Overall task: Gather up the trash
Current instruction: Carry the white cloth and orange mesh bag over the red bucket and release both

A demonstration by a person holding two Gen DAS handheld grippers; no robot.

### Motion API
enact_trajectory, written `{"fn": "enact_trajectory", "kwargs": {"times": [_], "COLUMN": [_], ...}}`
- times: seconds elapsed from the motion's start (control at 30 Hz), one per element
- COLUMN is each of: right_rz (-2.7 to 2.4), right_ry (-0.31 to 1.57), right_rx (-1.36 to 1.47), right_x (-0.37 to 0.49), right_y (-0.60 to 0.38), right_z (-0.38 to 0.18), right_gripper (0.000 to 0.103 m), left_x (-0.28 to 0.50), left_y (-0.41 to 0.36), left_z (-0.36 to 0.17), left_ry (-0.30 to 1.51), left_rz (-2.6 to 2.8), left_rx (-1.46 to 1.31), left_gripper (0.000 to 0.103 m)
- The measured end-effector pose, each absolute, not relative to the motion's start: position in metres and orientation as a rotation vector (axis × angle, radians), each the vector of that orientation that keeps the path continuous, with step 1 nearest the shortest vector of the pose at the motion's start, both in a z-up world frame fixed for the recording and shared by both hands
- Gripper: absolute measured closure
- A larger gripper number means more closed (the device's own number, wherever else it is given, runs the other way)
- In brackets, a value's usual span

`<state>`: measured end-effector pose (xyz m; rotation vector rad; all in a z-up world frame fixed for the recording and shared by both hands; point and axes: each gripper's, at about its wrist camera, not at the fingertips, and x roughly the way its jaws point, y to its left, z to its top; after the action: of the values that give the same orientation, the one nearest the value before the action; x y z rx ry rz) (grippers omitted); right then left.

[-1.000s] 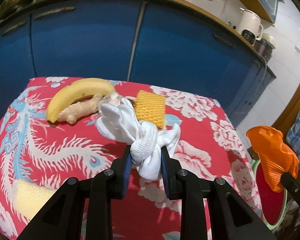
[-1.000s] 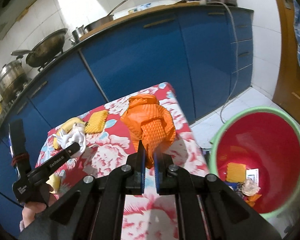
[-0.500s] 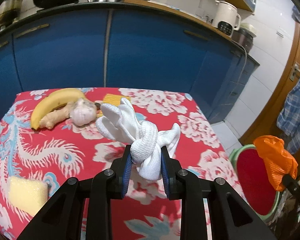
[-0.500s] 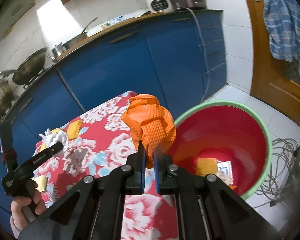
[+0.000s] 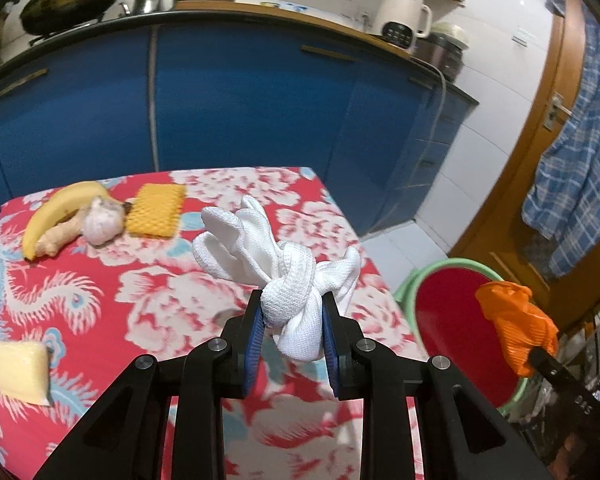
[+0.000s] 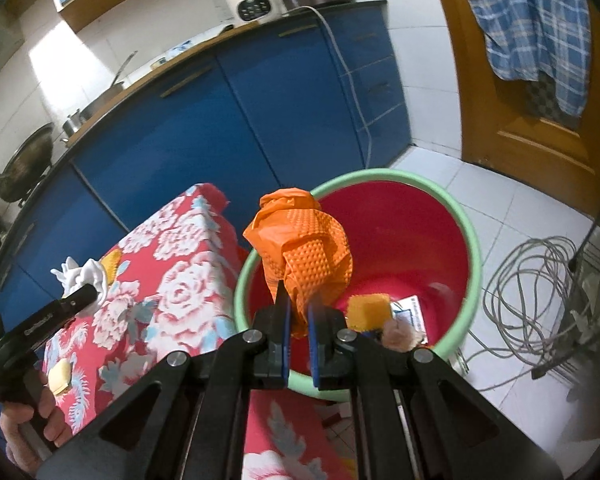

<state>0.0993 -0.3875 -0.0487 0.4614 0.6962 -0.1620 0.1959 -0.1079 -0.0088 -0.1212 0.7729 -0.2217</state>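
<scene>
My left gripper [image 5: 292, 316] is shut on a knotted white cloth [image 5: 288, 280], held above the red flowered table [image 5: 148, 300] near its right edge. In the right wrist view that cloth [image 6: 86, 276] shows at the tip of the left gripper. My right gripper [image 6: 299, 312] is shut on a crumpled orange glove [image 6: 304, 248], which hangs over the near rim of the red bin with a green rim [image 6: 472, 240]. The left wrist view shows the orange glove [image 5: 516, 324] over that bin [image 5: 444, 320] to the right of the table.
A banana [image 5: 56, 208], ginger, a garlic bulb [image 5: 100, 220], an orange sponge [image 5: 154, 210] and a pale yellow sponge [image 5: 18, 366] lie on the table. The bin holds an orange sponge [image 6: 366, 312] and scraps. Blue cabinets [image 5: 240, 100] stand behind. Coiled cable [image 6: 540, 280] lies on the floor.
Both grippers have swung to the right with their loads. The orange glove has gone from above the table to over the bin. The white cloth has neared the table's right edge.
</scene>
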Motion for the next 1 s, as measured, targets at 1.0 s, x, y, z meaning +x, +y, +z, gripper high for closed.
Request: {"fn": "enact_trajectory", "kwargs": {"times": [1.0], "right_rz": [-0.249], "right_ry": [0.656], "right_rx": [0.557], "right_x": [0.059], "right_y": [-0.444], "right_z": [-0.059], "right_gripper": [0.069], "left_x": [0.180], "left_y": [-0.231], "left_z": [-0.013], "left_ry": [0.842], "left_rz": [-0.504], "left_rx": [0.009], "left_gripper": [0.076]}}
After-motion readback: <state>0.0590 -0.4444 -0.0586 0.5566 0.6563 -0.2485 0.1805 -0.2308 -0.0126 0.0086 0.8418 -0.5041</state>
